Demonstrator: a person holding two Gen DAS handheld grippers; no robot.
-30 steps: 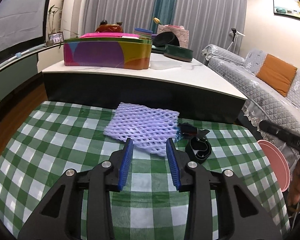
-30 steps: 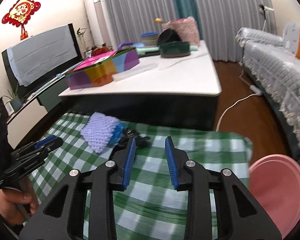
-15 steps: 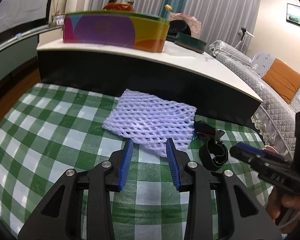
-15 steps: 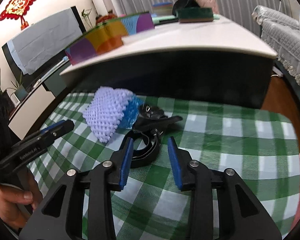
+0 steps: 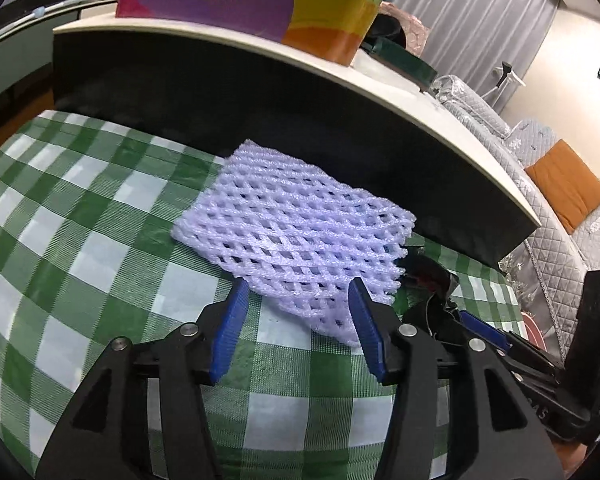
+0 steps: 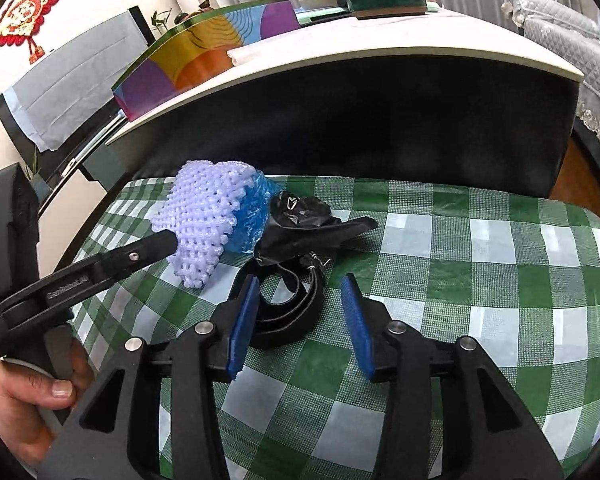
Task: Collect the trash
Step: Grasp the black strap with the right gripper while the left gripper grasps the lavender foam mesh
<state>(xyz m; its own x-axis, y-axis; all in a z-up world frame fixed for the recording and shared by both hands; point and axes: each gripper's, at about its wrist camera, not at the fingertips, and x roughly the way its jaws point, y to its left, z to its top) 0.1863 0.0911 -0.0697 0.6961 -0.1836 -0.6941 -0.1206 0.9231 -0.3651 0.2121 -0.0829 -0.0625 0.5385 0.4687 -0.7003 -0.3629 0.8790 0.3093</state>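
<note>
A lavender foam net (image 5: 296,236) lies on the green checked tablecloth (image 5: 80,216). My left gripper (image 5: 298,294) is open, its fingers on either side of the net's near corner. In the right wrist view the net (image 6: 204,220) covers a crumpled blue plastic piece (image 6: 252,216), beside a black crumpled wrapper (image 6: 300,220) and a black coiled strap (image 6: 288,312). My right gripper (image 6: 298,290) is open, its fingers on either side of the strap's near part. The left gripper's finger (image 6: 100,264) reaches the net from the left.
A dark low table with a white top (image 6: 340,52) stands right behind the cloth, carrying a colourful box (image 5: 244,4) and a green tin (image 6: 384,0). A grey sofa with an orange cushion (image 5: 564,184) is at the right. A pink bin rim (image 5: 534,330) shows behind the right gripper.
Both grippers have moved forward and down. The left now straddles the net's near corner; the right now straddles the strap. Both jaws have opened wider.
</note>
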